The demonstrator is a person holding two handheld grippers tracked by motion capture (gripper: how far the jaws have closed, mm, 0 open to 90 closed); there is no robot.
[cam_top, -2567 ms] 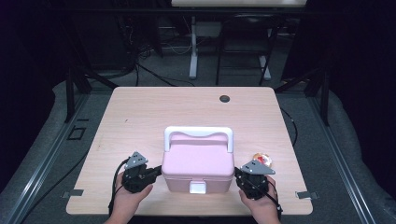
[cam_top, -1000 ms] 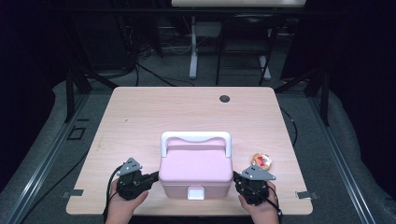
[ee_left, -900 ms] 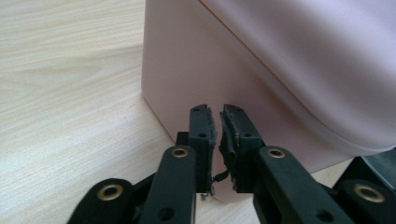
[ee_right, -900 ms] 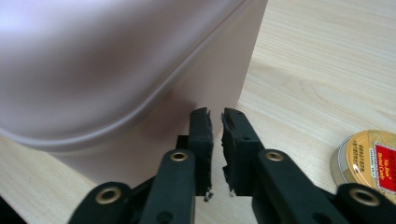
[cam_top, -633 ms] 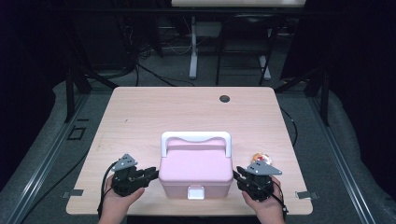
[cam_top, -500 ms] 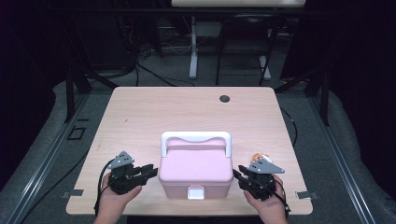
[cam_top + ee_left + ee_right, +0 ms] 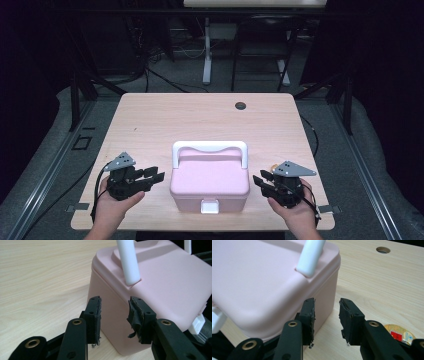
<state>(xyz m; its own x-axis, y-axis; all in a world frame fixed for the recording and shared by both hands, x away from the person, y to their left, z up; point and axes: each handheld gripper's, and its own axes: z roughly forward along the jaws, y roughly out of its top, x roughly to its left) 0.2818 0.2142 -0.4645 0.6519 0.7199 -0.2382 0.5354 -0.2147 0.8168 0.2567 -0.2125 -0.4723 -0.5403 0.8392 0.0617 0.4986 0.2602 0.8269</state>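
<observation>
Tongs flank a pink box (image 7: 210,184) on our tabletop (image 7: 200,120) from above: left tongs (image 7: 156,177) and right tongs (image 7: 259,181) both apart, having just been opening, neither touching it. Along the left tongs (image 7: 115,312) we see the box's side wall (image 7: 150,290) between spread pads (white handle (image 7: 128,262) upright). Along the right tongs (image 7: 327,312), the box's corner (image 7: 274,285) sits beside the gap, a round sticker (image 7: 399,333) nearby.

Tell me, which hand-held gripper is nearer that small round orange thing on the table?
Right. The right hand-held gripper sits just in front of the small round orange object; the left hand-held gripper is beyond the pink plastic box.
</observation>
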